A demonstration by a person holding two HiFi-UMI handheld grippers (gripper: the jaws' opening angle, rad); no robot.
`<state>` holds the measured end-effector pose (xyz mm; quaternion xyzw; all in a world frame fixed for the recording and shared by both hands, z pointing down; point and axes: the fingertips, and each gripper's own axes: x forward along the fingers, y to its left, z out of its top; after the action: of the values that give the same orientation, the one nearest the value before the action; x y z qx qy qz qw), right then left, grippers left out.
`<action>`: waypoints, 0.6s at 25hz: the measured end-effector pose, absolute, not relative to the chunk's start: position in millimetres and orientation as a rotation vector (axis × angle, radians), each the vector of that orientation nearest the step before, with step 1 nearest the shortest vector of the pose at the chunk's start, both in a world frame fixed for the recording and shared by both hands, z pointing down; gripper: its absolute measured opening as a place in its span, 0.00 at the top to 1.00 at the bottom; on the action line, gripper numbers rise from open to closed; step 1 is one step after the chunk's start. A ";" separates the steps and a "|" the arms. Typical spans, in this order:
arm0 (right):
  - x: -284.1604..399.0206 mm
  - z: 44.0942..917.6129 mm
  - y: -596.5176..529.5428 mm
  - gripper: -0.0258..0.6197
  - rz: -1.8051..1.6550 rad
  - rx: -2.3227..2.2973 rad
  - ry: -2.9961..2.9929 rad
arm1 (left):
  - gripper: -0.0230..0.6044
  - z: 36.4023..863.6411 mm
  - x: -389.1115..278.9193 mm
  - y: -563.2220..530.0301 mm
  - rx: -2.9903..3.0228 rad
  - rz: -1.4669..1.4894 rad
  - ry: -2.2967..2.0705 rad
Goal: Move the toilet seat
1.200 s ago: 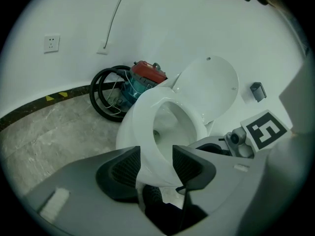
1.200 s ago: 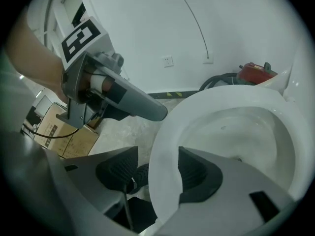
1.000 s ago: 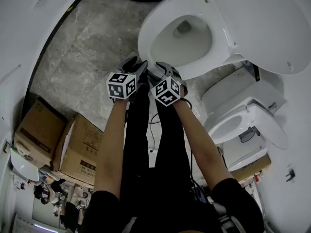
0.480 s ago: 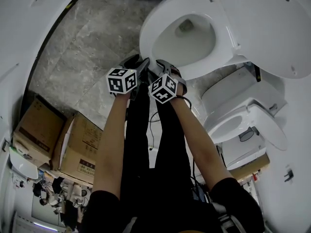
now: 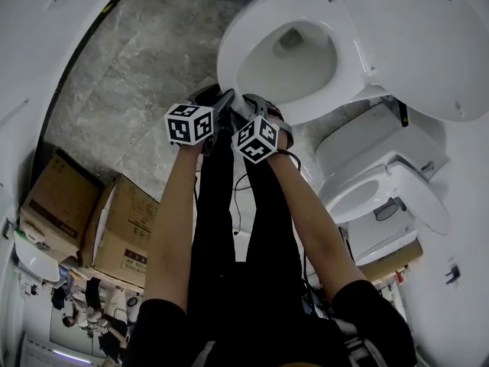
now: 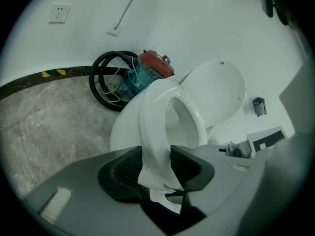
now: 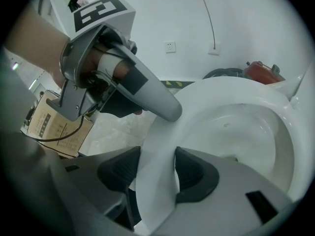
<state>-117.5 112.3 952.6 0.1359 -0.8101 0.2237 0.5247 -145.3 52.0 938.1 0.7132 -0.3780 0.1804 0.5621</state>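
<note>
White plastic oval toilet seat (image 6: 155,124), front rim pinched by left hand-held gripper (image 6: 156,168) and right hand-held gripper (image 7: 157,173), jaws just closing onto it

The floor (image 5: 130,90) is grey veined stone and meets a plain white wall (image 6: 197,23) along a dark skirting marked with yellow-black tape (image 6: 51,73). A socket (image 6: 59,14) sits high on the wall (a thin cable (image 6: 128,9) hangs nearby). A coiled black hose (image 6: 96,82) lies at the wall's foot. Cardboard boxes (image 5: 126,235) stand well apart from it.
</note>
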 end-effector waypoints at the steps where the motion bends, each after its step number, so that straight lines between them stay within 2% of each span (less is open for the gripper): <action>1: -117.5 950.4 112.3 0.61 0.536 0.324 -1.942 | 0.69 936.1 -144.1 51.5 1.681 0.418 -0.886; 15: -115.9 901.5 111.9 0.62 0.536 0.285 -1.952 | 0.72 889.5 -140.2 49.2 1.660 0.417 -0.882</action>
<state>-115.9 111.9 901.5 0.1189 -0.8147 0.2237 0.5217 -140.2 49.2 889.5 0.7075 -0.3760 0.1776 0.5714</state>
